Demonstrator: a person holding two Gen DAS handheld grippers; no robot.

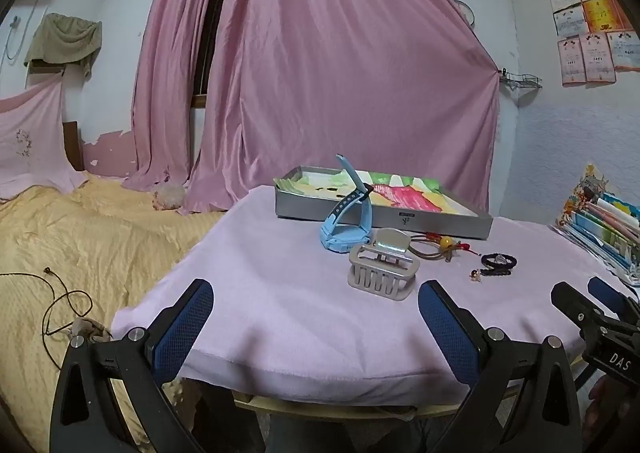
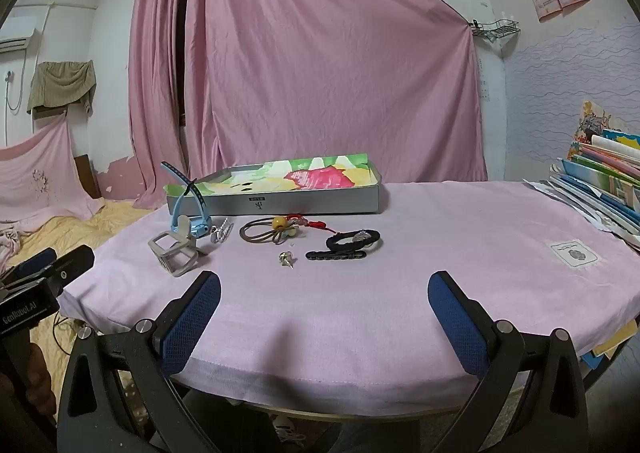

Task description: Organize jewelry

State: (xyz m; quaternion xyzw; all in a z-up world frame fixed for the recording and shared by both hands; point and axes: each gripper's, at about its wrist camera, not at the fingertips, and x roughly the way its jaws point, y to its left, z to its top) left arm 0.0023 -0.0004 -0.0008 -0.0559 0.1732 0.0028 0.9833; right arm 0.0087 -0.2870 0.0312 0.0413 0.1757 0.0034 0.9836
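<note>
Grey tray (image 2: pixel 296 205) at far side of pink-clothed table (image 2: pixel 440 253), lined with colourful paper, holds no jewelry. Blue watch (image 1: pixel 344 229) touches tray front; grey hair claw (image 1: pixel 380 269) just beside watch. Brown hair tie (image 2: pixel 264 233), black hair tie (image 2: pixel 354 239), small earring (image 2: pixel 287 259) loose on cloth. Left gripper (image 1: pixel 316 317) and right gripper (image 2: pixel 324 305) both spread wide, empty, near table's front edge.

- My table (image 2: pixel 440 221) wore a pink cloth.
- Far: a grey tray (image 2: pixel 280 206).
- Nearer: blue watch (image 2: pixel 192 213), grey claw clip (image 2: pixel 176 249), black hair tie (image 2: pixel 352 239).
- Right: stacked books (image 2: pixel 600 181).

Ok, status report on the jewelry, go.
Left tool open, right tool open, both empty. Jewelry loose on cloth, hair claw nearest; tray holds none. Nothing blocking.
</note>
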